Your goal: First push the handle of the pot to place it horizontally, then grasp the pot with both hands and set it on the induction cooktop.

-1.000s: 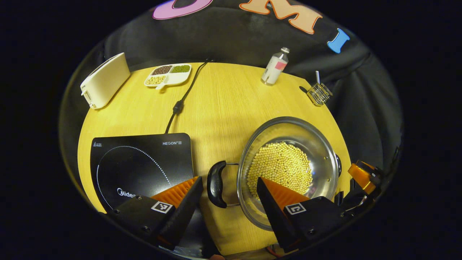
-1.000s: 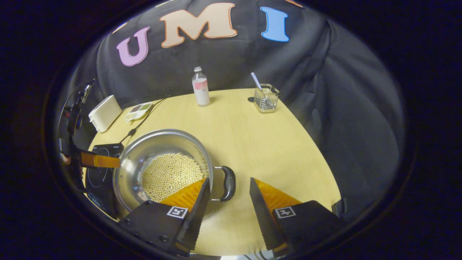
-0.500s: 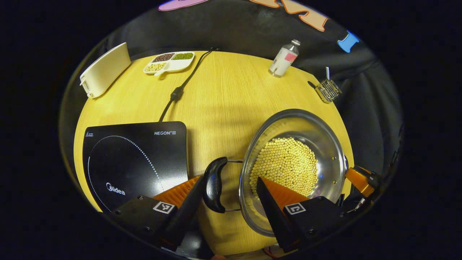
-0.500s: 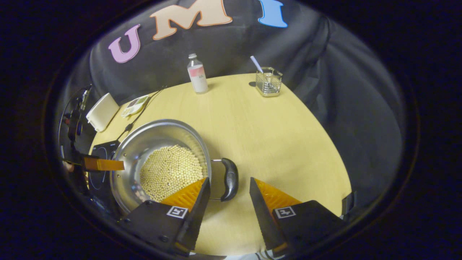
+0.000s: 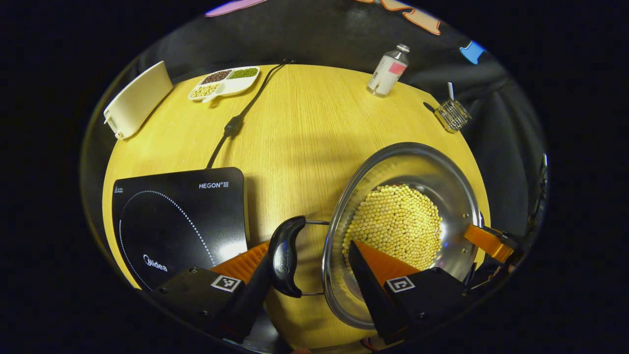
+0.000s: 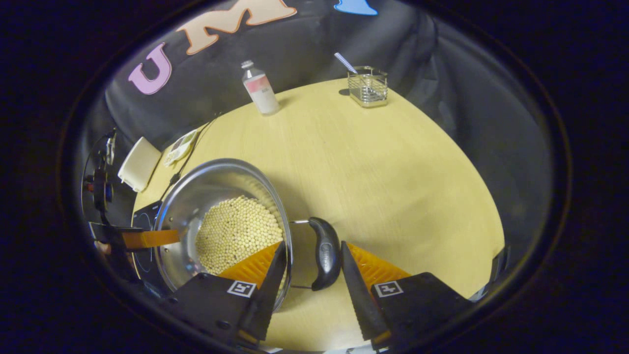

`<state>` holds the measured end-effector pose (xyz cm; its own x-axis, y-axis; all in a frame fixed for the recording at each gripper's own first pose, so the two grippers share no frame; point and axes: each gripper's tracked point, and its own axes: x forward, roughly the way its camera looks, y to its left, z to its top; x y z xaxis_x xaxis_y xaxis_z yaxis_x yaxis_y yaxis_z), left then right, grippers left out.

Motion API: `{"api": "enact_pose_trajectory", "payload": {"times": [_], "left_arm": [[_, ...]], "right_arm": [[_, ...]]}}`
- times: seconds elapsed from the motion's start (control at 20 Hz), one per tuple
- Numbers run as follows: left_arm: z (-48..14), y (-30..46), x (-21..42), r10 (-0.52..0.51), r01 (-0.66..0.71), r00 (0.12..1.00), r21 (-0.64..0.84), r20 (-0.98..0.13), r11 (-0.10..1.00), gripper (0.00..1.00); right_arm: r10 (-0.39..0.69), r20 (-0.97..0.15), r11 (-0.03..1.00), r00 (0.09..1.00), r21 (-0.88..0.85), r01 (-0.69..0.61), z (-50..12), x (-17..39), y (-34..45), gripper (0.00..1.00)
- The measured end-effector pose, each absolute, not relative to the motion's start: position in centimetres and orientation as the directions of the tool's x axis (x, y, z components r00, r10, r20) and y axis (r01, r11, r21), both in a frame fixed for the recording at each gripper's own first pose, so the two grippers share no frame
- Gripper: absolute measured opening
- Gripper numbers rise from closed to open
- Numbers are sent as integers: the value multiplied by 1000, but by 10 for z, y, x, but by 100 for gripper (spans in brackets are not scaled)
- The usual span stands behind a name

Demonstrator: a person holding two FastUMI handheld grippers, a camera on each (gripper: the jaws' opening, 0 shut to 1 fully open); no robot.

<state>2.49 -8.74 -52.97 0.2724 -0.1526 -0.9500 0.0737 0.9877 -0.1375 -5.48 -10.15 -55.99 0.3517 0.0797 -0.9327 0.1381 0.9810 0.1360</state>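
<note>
Wooden table [image 5: 304, 128] | one pot [image 5: 417, 167] | two handles | one cooktop [image 5: 182, 216]

Back right corner of the flat black glass induction cooktop [image 5: 182, 221]: "HEGON III" (white print)
Front of it: "Midea"
Handle of the steel pot [image 5: 408, 162]: logo, too small to read

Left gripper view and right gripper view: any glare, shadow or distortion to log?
Left gripper view: fisheye bows the table edge; reflections on the pot wall; soft shadow across the wood. Right gripper view: paler table, pot shadow beside it, same bowing; both sharp.
</note>
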Motion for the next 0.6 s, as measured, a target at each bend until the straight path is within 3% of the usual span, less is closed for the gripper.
{"api": "enact_pose_trajectory", "payload": {"times": [0.15, 0.25, 0.3, 0.35, 0.4, 0.45, 0.6], "left_arm": [[-535, -86, 24, -118, 99, 259, -95, -959, 991, 90], [-538, -80, 23, -80, 119, 246, -52, -966, 992, 90], [-541, -78, 23, -68, 128, 242, -38, -968, 991, 84], [-540, -80, 23, -71, 132, 242, -40, -968, 990, 81], [-540, -82, 25, -75, 136, 242, -43, -967, 990, 79], [-540, -81, 26, -77, 133, 241, -46, -967, 990, 79], [-539, -81, 23, -89, 125, 246, -59, -965, 990, 76]], "right_arm": [[72, -941, 984, 330, 122, 132, -568, -56, -100, 69], [65, -945, 983, 320, 116, 145, -568, -58, -103, 59], [70, -945, 979, 319, 127, 161, -565, -57, -103, 58], [73, -947, 977, 313, 131, 168, -571, -58, -102, 60], [79, -946, 975, 314, 138, 174, -570, -59, -102, 67], [77, -948, 975, 310, 137, 177, -570, -60, -101, 55], [65, -947, 976, 316, 126, 177, -569, -60, -100, 55]]}}
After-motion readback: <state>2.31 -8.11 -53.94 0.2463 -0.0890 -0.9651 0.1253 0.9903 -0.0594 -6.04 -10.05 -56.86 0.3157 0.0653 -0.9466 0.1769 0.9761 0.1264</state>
